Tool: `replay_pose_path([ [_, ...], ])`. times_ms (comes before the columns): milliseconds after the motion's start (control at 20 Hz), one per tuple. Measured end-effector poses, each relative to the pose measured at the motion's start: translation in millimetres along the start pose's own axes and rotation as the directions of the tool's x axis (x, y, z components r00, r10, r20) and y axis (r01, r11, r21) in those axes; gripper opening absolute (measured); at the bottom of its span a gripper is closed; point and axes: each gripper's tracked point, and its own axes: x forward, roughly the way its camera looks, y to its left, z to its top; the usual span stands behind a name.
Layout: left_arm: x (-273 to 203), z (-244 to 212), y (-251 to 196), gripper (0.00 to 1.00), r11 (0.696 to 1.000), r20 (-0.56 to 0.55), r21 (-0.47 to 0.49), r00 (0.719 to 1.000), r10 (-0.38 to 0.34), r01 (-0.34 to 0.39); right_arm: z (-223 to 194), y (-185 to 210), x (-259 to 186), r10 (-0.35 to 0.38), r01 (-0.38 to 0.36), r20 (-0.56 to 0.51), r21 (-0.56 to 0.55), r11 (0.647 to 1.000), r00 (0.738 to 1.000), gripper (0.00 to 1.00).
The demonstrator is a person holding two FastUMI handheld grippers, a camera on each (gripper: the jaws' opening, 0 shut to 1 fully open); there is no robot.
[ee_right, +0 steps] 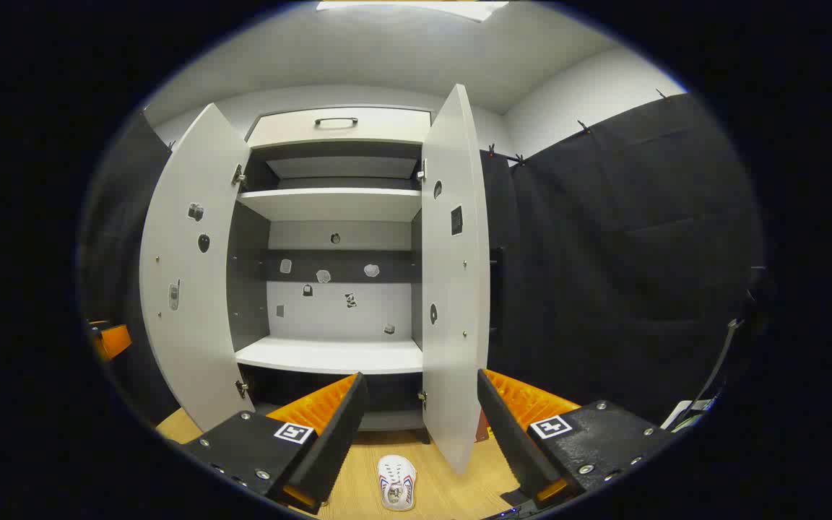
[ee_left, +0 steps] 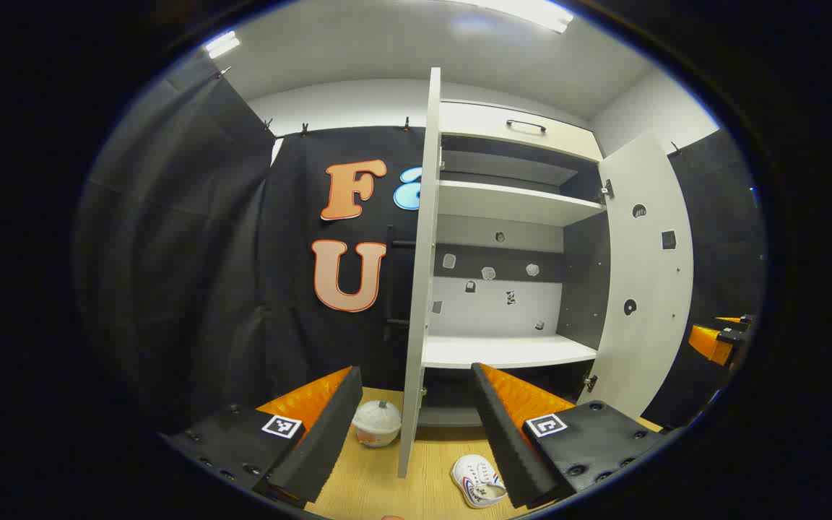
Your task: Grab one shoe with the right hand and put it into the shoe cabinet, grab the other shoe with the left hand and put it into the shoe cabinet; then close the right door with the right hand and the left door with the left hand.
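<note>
A white shoe [ee_left: 477,480] with coloured side stripes lies on the wooden floor in front of the shoe cabinet [ee_left: 510,352], just right of its left door [ee_left: 416,289]. My left gripper [ee_left: 414,370] is open and empty above the floor, and my right gripper [ee_left: 719,339] shows at the far right edge. In the right gripper view a white shoe [ee_right: 396,482] lies on the floor, below and between the fingers of my open, empty right gripper [ee_right: 422,375]. I cannot tell whether it is the same shoe. Both cabinet doors stand open and the shelves [ee_right: 333,356] are bare. The left gripper [ee_right: 109,339] sits at the left edge.
A white round lidded container [ee_left: 378,422] sits on the floor left of the left door. The right door [ee_right: 456,274] swings out toward me and the left door [ee_right: 192,267] angles outward. A drawer with a handle [ee_right: 336,123] tops the cabinet. Black cloth walls surround the booth.
</note>
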Motion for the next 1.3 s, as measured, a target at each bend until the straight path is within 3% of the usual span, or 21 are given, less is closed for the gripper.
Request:
replay_pose_path([
  [400, 0.5, -5.0, 1.6, 0.99, 1.000, -0.014, 0.020, 1.000, 0.011, -0.011, -7.7, 6.7, 3.9, 0.020, -0.020, -0.023, 0.000, 1.000, 1.000, 0.93],
  [1000, -0.4, -8.9, 2.2, 0.94, 1.000, -0.016, 0.013, 0.999, 0.028, -0.028, -11.5, 12.9, 11.1, 0.021, -0.021, -0.041, -0.008, 1.000, 0.999, 0.93],
  [1300, -0.9, -11.1, 1.7, 0.97, 0.999, -0.024, -0.008, 0.999, 0.037, -0.037, -29.6, 17.3, 17.2, 0.022, -0.022, -0.047, -0.018, 1.000, 0.999, 0.93],
])
